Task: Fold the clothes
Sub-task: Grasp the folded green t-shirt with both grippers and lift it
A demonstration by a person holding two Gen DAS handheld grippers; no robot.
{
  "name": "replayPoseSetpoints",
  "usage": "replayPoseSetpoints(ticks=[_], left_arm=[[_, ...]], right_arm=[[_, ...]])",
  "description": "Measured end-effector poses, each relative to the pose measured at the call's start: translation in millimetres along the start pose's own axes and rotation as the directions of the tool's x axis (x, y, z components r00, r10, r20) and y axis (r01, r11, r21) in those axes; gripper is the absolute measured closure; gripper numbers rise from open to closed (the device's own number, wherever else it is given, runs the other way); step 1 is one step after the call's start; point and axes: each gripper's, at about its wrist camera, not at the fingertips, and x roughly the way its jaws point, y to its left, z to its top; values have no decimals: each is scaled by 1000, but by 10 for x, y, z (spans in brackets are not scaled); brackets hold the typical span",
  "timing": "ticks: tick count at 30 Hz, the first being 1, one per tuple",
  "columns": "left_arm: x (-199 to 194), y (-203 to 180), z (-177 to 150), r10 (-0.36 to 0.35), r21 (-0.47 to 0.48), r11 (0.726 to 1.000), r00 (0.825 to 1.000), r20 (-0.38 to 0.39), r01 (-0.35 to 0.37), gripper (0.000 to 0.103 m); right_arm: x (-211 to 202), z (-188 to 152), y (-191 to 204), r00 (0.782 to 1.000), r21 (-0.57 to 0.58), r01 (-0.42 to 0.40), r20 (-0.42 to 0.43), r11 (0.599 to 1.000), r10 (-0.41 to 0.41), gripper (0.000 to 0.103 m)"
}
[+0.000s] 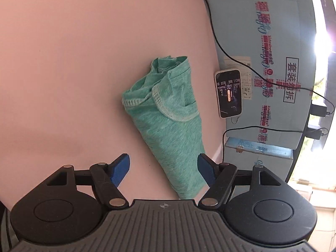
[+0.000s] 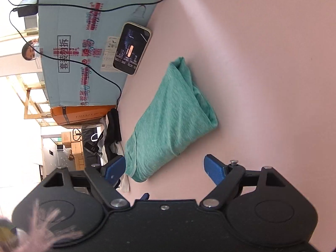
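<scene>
Pink tabletop (image 1: 63, 63) fills both views. Left gripper (image 1: 163, 169) and right gripper (image 2: 166, 169) hover spread wide, holding nothing, over a folded green garment (image 1: 168, 126) lying beside a smartphone (image 1: 229, 93) against a blue carton (image 1: 283, 42).

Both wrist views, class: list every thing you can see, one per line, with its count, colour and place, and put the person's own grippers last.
garment: one, green, folded in a bundle on the table, in front of both grippers.
table: one, pink, under the garment.
phone: one, white-edged with a lit dark screen, leaning on the large box.
large box: one, pale blue with red print, at the table's edge.
cables: black, count unclear, running across the box.
orange box: one, beside the blue box.
dark clothes: a heap, black and white, at the table's edge.
left gripper: blue fingers, open.
right gripper: blue fingers, open.
</scene>
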Motion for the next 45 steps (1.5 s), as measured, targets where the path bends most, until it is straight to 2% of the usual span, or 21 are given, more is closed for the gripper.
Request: replayPoseSetpoints(ticks=[7,16,23,25,26,27,29,31,33,40,45], left_arm=[[278,-3,14,21,-31,999,997,81,-18,34],[382,45,90,-59,-93,993,986,153,74,27],[421,-62,112,-57,-67,995,983,177,70,26],[411,-88,105,-43,-56,997,983,180,54,30],[402,-94,103,-27,-51,998,983,180,37,40],[392,-96,102,-8,-50,999,984,181,18,57],[382,-27,120,7,-69,998,983,181,6,80],[399,53,138,-5,-105,994,984,179,24,82],[417,24,131,-5,-84,996,984,180,20,86],[499,-251,12,-50,25,999,991,126,47,89],[779,-408,-254,-41,79,996,999,18,40,89]], right_arm=[[204,57,-83,999,44,9,37,999,-11,21],[396,151,-87,992,112,1,123,994,-15,20],[492,213,-5,982,138,4,188,990,-30,20],[518,239,48,976,132,20,210,991,-48,23],[539,255,75,974,133,31,219,991,-59,23],[551,264,101,971,133,42,226,990,-71,26],[545,265,103,967,135,73,232,988,-104,41],[523,261,69,964,144,98,234,985,-130,70],[483,256,-26,965,171,84,230,982,-123,79],[182,206,-15,950,130,72,293,989,-108,86],[-289,189,-79,916,124,84,381,989,-126,87]])
